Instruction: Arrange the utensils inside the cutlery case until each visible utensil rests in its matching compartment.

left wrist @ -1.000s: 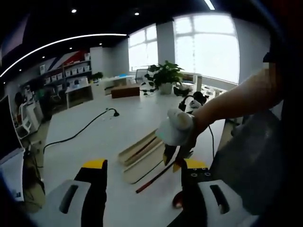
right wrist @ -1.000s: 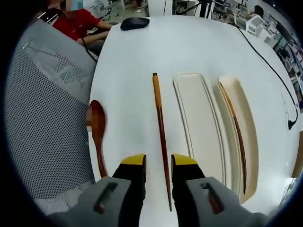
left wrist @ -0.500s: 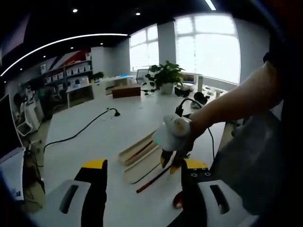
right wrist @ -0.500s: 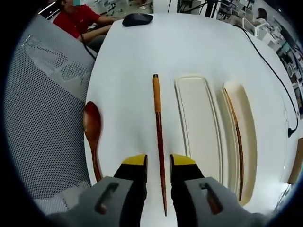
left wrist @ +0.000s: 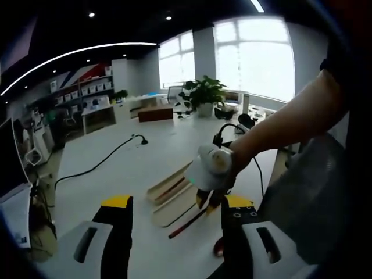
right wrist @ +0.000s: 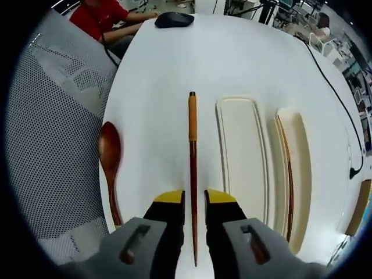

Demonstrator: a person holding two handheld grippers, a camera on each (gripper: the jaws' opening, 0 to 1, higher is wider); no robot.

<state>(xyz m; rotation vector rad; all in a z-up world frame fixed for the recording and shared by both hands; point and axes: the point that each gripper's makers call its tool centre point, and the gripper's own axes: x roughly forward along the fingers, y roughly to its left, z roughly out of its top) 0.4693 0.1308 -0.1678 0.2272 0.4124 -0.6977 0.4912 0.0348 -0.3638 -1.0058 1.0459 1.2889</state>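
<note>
right gripper view has the loose chopstick (right wrist: pixel 192 168) lying on the desk (right wrist: pixel 232 58) lengthwise between the nearly closed right tongs (right wrist: pixel 194 200) – not visibly clamped – just beside the case (right wrist: pixel 241 151), while the left tongs (left wrist: pixel 174 212) gape apart, farther off.

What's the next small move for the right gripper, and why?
Probably close the right gripper on the chopstick and lift. Its jaws straddle the shaft and look not quite shut. The other chopstick already lies in the case's narrow compartment, so this one likely goes beside it.
</note>
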